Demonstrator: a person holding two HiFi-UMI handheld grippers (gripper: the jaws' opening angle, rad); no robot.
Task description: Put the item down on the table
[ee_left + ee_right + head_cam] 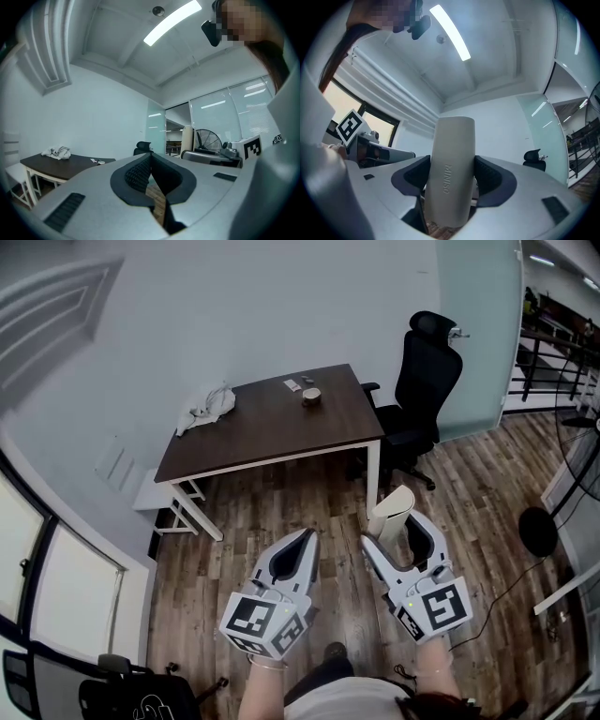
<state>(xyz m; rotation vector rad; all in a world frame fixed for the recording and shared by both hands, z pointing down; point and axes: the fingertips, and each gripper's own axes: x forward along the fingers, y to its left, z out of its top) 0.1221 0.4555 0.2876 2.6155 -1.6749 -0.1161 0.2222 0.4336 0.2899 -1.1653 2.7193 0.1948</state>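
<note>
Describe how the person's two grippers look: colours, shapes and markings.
Both the left gripper and right gripper have light grey tapering jaws lined with black textured pads. Each carries a white cube with black square markers at its rear.

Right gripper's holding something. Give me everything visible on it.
It is a cream case, oblong with rounded ends, smooth and matte, plastic by the look, with MINISO lettered lengthwise on one face. It stands roughly upright between the jaws of the right hand-held gripper, which press on its two sides at its lower half. Nothing else touches it. It is held above the wood floor, short of the table.
</note>
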